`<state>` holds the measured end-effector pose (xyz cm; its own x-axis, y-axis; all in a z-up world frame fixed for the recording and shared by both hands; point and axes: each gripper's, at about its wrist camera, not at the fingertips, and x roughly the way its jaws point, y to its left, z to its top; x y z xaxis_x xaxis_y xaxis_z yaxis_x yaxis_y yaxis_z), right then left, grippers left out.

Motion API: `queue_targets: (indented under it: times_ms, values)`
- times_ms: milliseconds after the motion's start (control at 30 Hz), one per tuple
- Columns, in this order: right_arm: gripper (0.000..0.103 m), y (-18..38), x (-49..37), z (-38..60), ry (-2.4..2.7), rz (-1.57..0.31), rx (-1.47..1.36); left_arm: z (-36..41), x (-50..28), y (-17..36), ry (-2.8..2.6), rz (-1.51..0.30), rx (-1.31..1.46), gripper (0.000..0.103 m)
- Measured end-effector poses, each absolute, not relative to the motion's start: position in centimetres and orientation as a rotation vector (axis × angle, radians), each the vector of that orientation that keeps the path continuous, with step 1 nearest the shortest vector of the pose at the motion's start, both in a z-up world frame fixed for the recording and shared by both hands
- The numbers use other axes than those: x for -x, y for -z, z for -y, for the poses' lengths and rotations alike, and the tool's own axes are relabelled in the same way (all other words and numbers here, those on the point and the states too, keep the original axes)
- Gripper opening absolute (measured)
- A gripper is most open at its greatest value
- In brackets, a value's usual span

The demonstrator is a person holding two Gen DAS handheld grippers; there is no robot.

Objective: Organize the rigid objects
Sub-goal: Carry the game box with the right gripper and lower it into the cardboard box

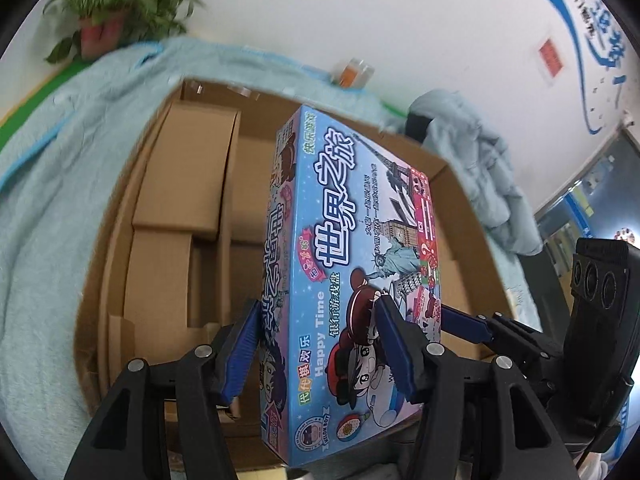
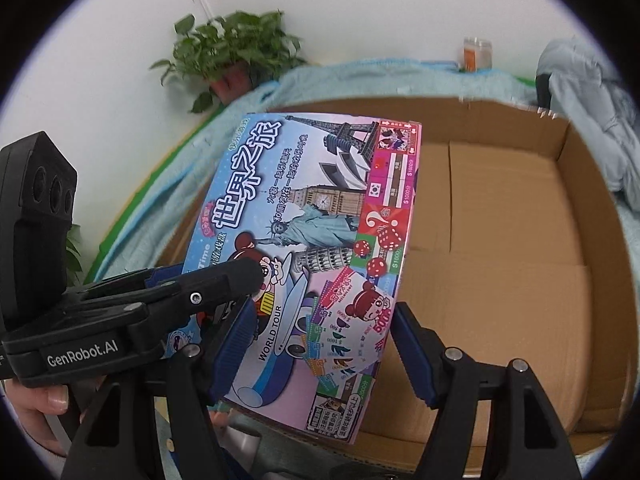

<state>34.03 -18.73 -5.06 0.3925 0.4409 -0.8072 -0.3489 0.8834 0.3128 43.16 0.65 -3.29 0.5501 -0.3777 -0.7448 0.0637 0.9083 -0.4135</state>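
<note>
A big open carton (image 1: pixel 456 184) sits on a pale blue towel (image 1: pixel 60 184). Inside it, along the side nearest the plant (image 1: pixel 120 4), lie plain brown boxes (image 1: pixel 188 168) packed close together; in the right wrist view more flat brown boxes (image 2: pixel 500 216) cover the carton's floor.

The game box (image 1: pixel 340 264), bright blue with cartoon figures and landmarks, is held in the air above the carton's near edge, between both tools. It is tilted, with its printed face turned up and its long axis running from the grippers towards the carton's far wall; the end with the Eiffel Tower is farthest from them.

The left hand-held gripper (image 1: pixel 320 348) is clamped across the near end of the game box, one blue pad on the narrow side face and the other on the printed face. The right hand-held gripper (image 2: pixel 320 340) holds the same end across its width, a pad on either side. A hand (image 2: pixel 36 408) shows at the lower left in the right wrist view.

A jar (image 2: pixel 476 54) stands by the wall beyond the carton.
</note>
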Motion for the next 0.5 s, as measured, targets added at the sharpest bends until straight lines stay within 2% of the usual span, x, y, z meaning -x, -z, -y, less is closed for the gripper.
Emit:
queue_targets:
  times_ms: [167, 200, 233, 300, 500]
  values:
    - [0.067, 7.6, -34.2, 18.0, -0.493, -1.171, -0.078, 0.1, -43.7, 5.6, 0.209, -1.015, 0.289, 0.048]
    - [0.065, 7.7, -34.2, 18.0, -0.485, -1.18, -0.074, 0.3, -43.5, 5.6, 0.197, -1.011, 0.277, 0.043]
    - [0.05, 7.7, -34.1, 17.8, -0.494, -1.183, -0.063, 0.4, -43.5, 5.6, 0.183, -1.014, 0.259, 0.038]
    - [0.044, 7.8, -34.5, 17.2, -0.503, -1.22, -0.042, 0.9, -43.2, 5.6, 0.185, -1.016, 0.224, 0.033]
    - [0.041, 7.7, -34.6, 16.4, -0.551, -1.216, -0.029, 1.2, -40.9, 3.6, 0.194, -0.937, 0.179, 0.029]
